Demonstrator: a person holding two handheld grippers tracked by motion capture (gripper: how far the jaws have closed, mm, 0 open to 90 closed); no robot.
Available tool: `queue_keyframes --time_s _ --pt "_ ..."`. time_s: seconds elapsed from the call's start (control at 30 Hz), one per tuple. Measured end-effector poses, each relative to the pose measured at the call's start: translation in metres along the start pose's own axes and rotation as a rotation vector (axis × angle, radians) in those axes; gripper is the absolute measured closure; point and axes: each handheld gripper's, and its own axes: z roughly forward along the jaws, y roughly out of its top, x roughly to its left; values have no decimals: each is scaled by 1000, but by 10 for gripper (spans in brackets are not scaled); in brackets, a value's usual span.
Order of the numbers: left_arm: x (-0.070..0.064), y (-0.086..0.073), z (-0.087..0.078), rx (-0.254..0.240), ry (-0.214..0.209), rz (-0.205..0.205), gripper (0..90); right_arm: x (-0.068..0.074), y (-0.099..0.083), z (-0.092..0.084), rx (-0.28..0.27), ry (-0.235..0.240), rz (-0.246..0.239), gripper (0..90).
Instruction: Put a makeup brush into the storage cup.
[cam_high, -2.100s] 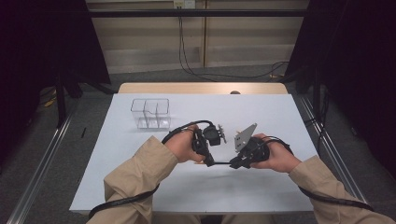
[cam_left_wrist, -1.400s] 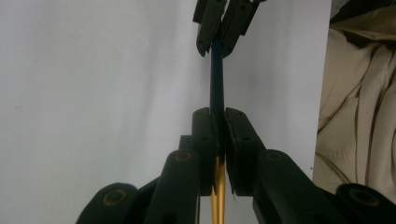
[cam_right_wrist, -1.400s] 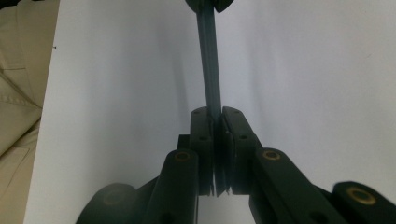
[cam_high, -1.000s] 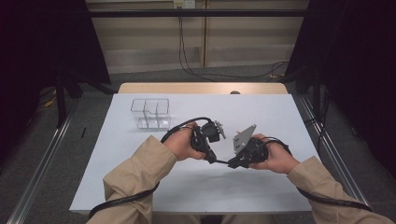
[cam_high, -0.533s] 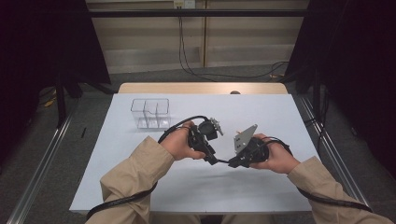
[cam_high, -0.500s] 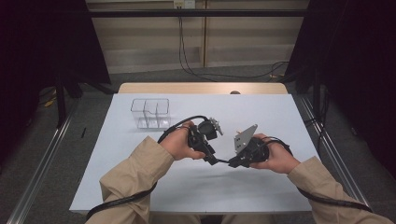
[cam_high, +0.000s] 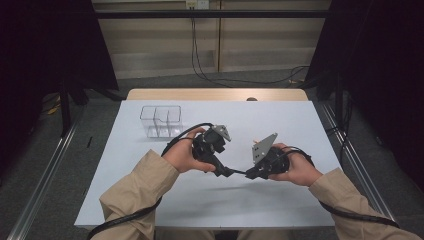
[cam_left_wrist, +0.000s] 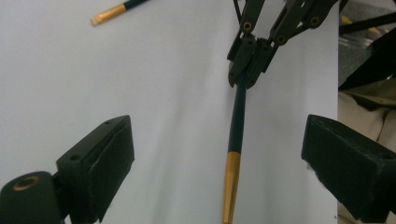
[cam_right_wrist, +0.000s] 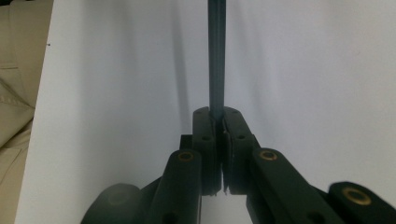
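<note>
A thin dark pen (cam_left_wrist: 236, 126) with a gold end (cam_left_wrist: 229, 186) hangs level just above the white table (cam_high: 280, 125). My right gripper (cam_right_wrist: 217, 116) is shut on its dark end (cam_right_wrist: 216, 56). In the left gripper view that gripper (cam_left_wrist: 245, 77) grips the pen from the top. The left gripper (cam_left_wrist: 217, 144) stands open. Its jaws have just been opening, and the pen's gold end lies between them untouched by either pad (cam_left_wrist: 109, 154). In the high view both grippers meet at the table's middle, left gripper (cam_high: 222, 169) facing right gripper (cam_high: 251, 174).
A clear divided container (cam_high: 161, 121) stands at the back left of the table. A second pen (cam_left_wrist: 114, 10) with a gold end lies on the table beyond the left gripper. Black cables trail from both grippers over the person's beige sleeves (cam_high: 140, 190).
The left gripper has tilted and shifted slightly to the left. The right hand has kept still.
</note>
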Motion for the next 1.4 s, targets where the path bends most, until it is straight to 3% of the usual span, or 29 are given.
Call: queue_keyframes --time_s 0.3,0.73,0.9,1.0,1.2,1.4 --pt "4 -11 -11 -147 21 4 64 1 0 1 -8 0 6 853" --pt "6 -22 -19 -321 53 19 51 1 -2 0 -28 -3 17 854" --pt "7 -27 -21 -391 65 13 44 1 -2 1 -39 -5 16 853" --pt "8 -31 -22 -443 51 1 35 1 -2 0 -47 -6 21 853" --pt "11 -38 -22 -511 64 -14 26 0 -3 0 -66 -13 35 854" --pt "10 -42 -21 -537 67 -20 22 0 -3 -1 -86 -19 53 854"
